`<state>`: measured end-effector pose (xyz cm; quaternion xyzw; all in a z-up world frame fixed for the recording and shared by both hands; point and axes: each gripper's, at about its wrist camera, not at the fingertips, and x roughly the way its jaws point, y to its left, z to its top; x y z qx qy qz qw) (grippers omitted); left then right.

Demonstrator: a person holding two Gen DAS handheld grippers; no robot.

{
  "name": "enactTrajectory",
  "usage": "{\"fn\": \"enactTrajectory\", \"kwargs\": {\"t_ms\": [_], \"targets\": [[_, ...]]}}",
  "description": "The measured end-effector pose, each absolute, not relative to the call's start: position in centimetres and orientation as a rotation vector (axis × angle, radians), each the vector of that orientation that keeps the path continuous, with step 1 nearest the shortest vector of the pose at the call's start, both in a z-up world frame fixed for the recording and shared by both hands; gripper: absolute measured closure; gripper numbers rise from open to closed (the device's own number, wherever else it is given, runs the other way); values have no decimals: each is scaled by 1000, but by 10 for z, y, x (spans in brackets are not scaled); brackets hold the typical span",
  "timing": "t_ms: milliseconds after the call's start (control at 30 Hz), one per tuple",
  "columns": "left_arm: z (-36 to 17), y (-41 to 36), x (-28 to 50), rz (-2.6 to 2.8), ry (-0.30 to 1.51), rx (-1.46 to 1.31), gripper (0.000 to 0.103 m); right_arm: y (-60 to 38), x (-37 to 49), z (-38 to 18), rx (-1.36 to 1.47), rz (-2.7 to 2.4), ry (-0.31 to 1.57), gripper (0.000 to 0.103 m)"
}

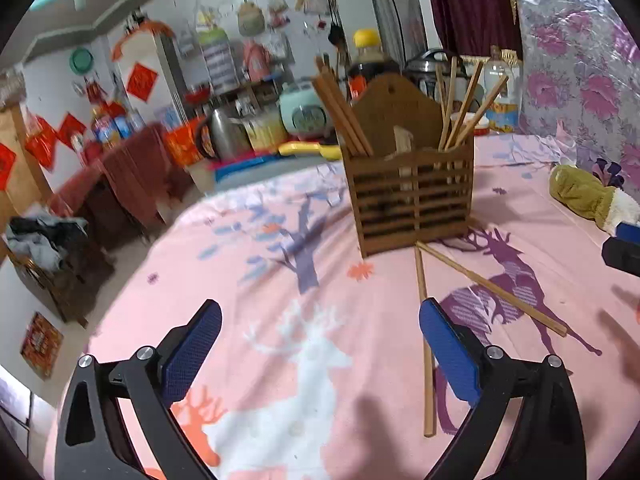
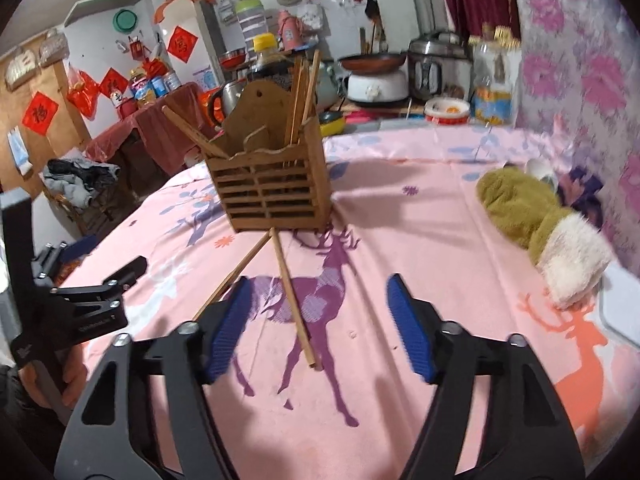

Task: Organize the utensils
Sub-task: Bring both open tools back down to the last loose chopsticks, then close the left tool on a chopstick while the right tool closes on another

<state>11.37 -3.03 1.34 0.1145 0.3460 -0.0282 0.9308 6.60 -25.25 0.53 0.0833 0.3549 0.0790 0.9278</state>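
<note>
wooden chopsticks are the items in question: two loose ones lie crossed on the pink deer-print cloth of the bench (image 2: pixel 460 208), their far ends meeting just in front of the slatted wooden holder (image 2: pixel 276 196), which already carries several sticks upright in its compartments. one loose chopstick (image 2: pixel 294 300) runs toward the right tool (image 2: pixel 320 328); the other chopstick (image 2: pixel 236 272) angles off beside that tool's left pad. in the left wrist view the same pair shows, one passing under the inner pad of the left tool (image 1: pixel 320 344). both tools stand spread with nothing between the pads; the right one is the narrower. judged handling: the sticks are light, stiff, thin and smooth, so likely to roll or pivot if pinched near an end. the soft cloth gives little edge to get under. the sounder hold appears to be across the shaft near its middle, pads square to the length, away from the crossing point. a green and white plush mitten (image 2: pixel 532 216) lies well apart to the right.
</note>
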Motion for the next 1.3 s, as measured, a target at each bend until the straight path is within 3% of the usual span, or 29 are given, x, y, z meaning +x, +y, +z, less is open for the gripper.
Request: {"fn": "enactTrajectory", "kwargs": {"t_ms": [100, 433, 933, 1167, 1300], "targets": [[9, -26, 119, -96, 756, 189, 6, -250, 71, -2, 191, 199, 775, 54], [-5, -23, 129, -254, 875, 51, 6, -241, 79, -22, 175, 218, 868, 55], [-32, -36, 136, -343, 1009, 48, 25, -233, 88, -47, 136, 209, 973, 58], [-49, -43, 138, -410, 1093, 43, 46, -251, 90, -42, 206, 181, 959, 58], [-55, -46, 133, -410, 1101, 71, 47, -255, 91, -42, 224, 177, 959, 58]]}}
